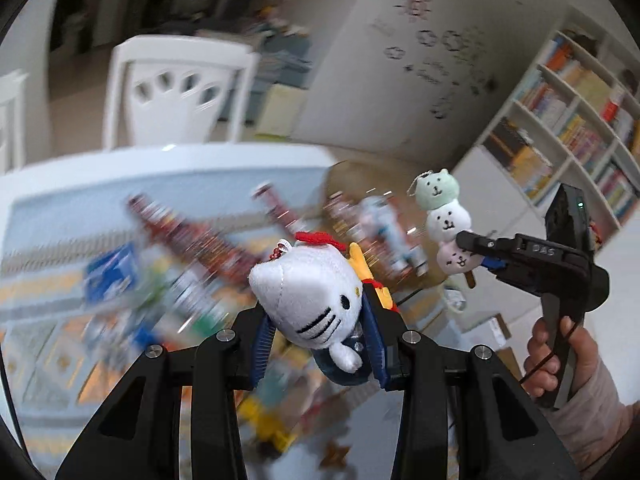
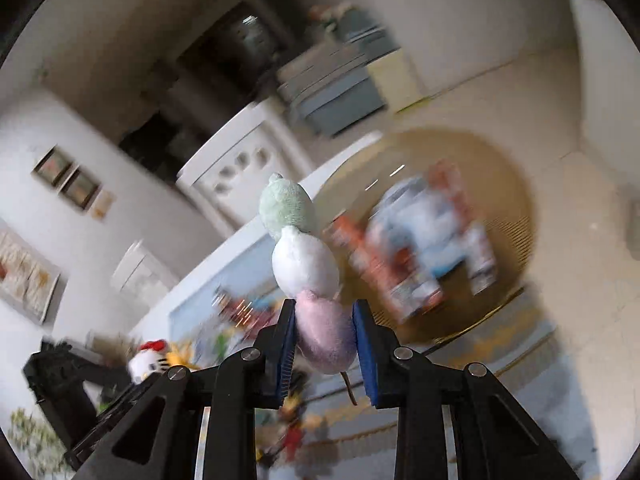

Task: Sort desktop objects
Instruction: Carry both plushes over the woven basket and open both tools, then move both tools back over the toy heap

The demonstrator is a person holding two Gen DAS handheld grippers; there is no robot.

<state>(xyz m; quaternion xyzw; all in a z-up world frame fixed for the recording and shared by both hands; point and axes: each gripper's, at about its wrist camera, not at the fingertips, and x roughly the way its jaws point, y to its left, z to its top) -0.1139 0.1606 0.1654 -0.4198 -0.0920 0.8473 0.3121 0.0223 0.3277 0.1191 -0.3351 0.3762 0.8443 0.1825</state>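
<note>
A: What carries everything?
B: A white tabletop (image 1: 168,160) with a pale blue patterned mat (image 1: 48,216) on it.
A: And on the mat?
B: Blurred clutter: a blue box (image 1: 114,270) near its left edge, long red packets (image 1: 188,236) right of that box; the rest is too smeared to name

A white chair (image 1: 176,92) with four oval cut-outs in its back stands behind the white table (image 1: 168,160). To the right, a white bookshelf (image 1: 568,120) is packed with colourful books. A pale wall (image 1: 400,80) between them carries dark round stickers. In the right wrist view two small framed pictures (image 2: 66,178) hang side by side on a white wall, and a blue-grey cabinet (image 2: 336,88) stands on the beige floor (image 2: 500,100) further back, blurred.
</note>
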